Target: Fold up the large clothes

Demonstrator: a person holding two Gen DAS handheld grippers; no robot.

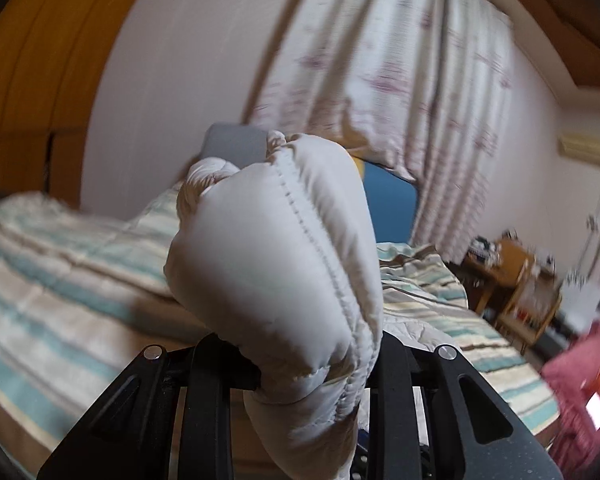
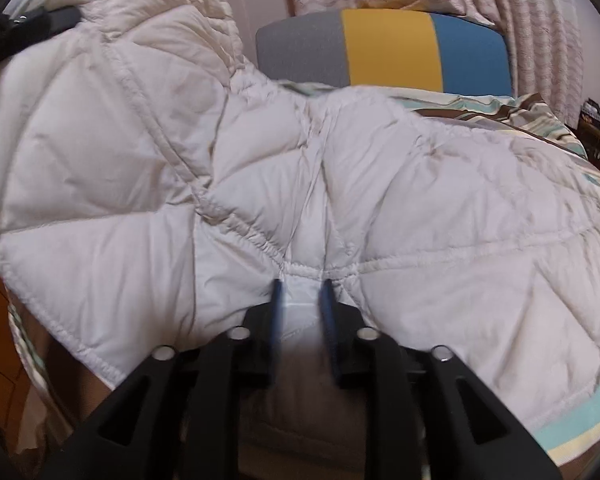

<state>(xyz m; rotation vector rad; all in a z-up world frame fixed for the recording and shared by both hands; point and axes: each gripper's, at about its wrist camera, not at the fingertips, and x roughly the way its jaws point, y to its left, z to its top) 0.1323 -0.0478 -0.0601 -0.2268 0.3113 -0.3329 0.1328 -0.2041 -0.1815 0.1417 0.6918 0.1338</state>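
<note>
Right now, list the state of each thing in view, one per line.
Quilted jacket: partly spread on the bed, one padded end lifted.
Left gripper: shut on the jacket's padded end.
Right gripper: fingers slightly apart, jacket hem between them.
Curtains: drawn.
Striped bedding: rumpled.

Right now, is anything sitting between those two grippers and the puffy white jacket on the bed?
Nothing visible. The left gripper is clamped on a bunched part of the jacket, and the right gripper has the hem between its fingers.
</note>
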